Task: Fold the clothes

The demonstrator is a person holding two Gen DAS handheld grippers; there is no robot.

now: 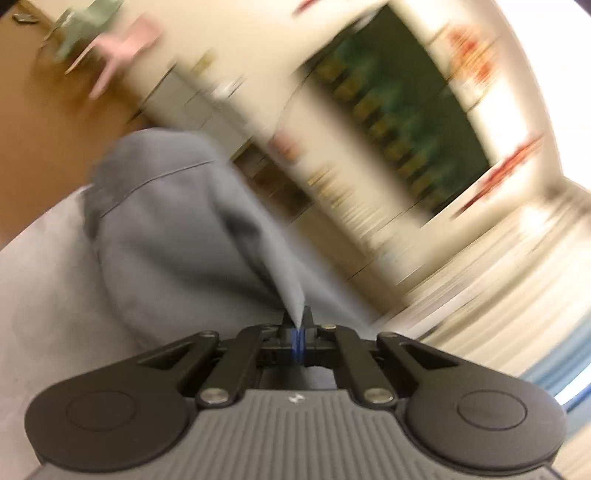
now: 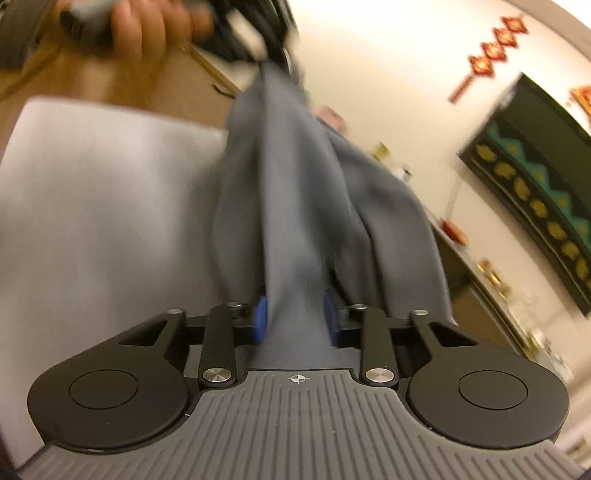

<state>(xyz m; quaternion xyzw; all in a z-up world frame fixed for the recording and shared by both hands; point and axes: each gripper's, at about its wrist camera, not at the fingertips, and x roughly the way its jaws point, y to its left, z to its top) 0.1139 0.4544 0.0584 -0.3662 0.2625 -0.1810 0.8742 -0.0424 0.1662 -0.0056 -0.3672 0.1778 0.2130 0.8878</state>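
While left gripper (image 1: pixel 298 334) pinches grey garment (image 1: pixel 166 221) corner shut, right gripper (image 2: pixel 297 317) stands part-open around cloth; pale mat (image 2: pixel 92 184) leftward, hand (image 2: pixel 147 26) beyond.

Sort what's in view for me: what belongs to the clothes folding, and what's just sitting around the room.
Part of the job:
- grey garment
- left gripper, pinching a fold of it
- right gripper, cloth between its blue pads
- pale grey work surface

Just lying about:
- pink chair
- dark framed picture
- red wall ornament
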